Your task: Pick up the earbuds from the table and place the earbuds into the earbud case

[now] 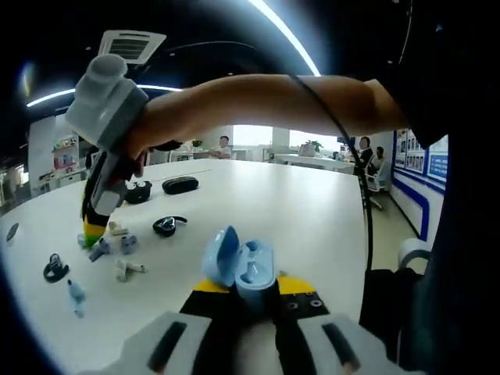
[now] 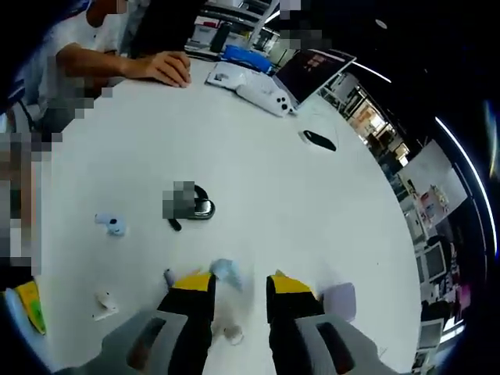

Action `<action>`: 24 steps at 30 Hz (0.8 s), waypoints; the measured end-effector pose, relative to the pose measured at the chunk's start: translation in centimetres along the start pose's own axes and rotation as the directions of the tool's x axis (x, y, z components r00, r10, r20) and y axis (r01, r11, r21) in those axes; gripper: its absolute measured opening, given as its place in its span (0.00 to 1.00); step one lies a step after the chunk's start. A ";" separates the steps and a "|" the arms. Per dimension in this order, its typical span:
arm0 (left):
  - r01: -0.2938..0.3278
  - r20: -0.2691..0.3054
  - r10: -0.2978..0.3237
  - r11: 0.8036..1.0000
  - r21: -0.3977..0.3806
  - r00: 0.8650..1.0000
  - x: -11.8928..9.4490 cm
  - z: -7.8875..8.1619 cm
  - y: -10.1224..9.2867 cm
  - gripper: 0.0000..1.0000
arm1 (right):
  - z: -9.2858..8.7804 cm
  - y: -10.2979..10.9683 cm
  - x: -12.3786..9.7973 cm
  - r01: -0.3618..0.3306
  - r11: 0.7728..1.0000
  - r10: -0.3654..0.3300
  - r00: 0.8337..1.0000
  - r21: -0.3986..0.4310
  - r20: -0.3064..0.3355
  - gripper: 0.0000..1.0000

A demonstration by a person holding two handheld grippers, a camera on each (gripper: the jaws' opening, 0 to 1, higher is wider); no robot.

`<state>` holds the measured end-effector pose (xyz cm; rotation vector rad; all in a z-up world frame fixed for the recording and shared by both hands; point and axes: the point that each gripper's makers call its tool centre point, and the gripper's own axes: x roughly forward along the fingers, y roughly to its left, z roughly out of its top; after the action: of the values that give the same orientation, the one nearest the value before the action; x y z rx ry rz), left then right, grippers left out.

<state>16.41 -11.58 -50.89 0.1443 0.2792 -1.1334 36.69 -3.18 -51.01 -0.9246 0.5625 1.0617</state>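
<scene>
**Case pinched on the left, right jaws spread over an earbud**

The left gripper's [image 1: 251, 293] fingers are pinching the light blue earbud case [image 1: 242, 269], which sits between the yellow-tipped jaws with its lid swung open to the left and its wells facing up. In the left gripper view the right gripper [image 1: 95, 226] reaches down to the white table [image 1: 297, 211] from a hand [image 1: 156, 129], its tip set among a loose cluster of small earbuds [image 1: 117, 246] in pale blue and white. A black ear-hook earbud [image 1: 167, 226] lies just beside that cluster, another black one [image 1: 55, 268] sits nearer the table's edge, and a dark oval case [image 1: 180, 184] rests farther back.

In the right gripper view the right gripper's [image 2: 240, 293] fingers stand spread apart (nothing is clamped between them), and a pale blue earbud [image 2: 225, 272] lies on the table in the gap, close to the left jaw's yellow tip. A white earbud [image 2: 104, 303] and a light blue one [image 2: 112, 225] lie off to the left, well apart from each other. A black earbud [image 2: 199, 209] sits farther up the table. At the far edge a person's hand [image 2: 166, 68] rests on the tabletop near a laptop [image 2: 308, 69].
</scene>
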 end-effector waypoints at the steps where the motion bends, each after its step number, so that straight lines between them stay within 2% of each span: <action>1: 0.000 0.000 0.000 1.000 0.000 1.000 0.0 0.0 0.0 0.19 | 0.1 0.0 0.0 0.000 1.000 0.000 1.000 -0.001 0.000 0.25; 13: -0.001 0.000 0.001 1.000 -0.001 1.000 0.0 0.1 0.0 0.19 | 1.4 0.0 0.9 -0.013 0.999 0.013 1.000 0.030 0.014 0.26; 16: -0.001 0.000 0.001 1.000 -0.001 1.000 0.0 0.1 0.0 0.19 | 1.5 0.2 0.8 -0.041 0.998 0.041 0.999 0.042 0.021 0.28; 24: 0.005 0.001 -0.005 1.000 -0.002 1.000 0.1 0.1 -0.1 0.19 | 0.8 0.2 -0.1 -0.144 0.990 0.144 0.988 0.004 -0.056 0.29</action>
<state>16.39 -11.67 -50.81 0.1417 0.2799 -1.1384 36.44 -2.50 -50.62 -0.9265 0.6843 1.1680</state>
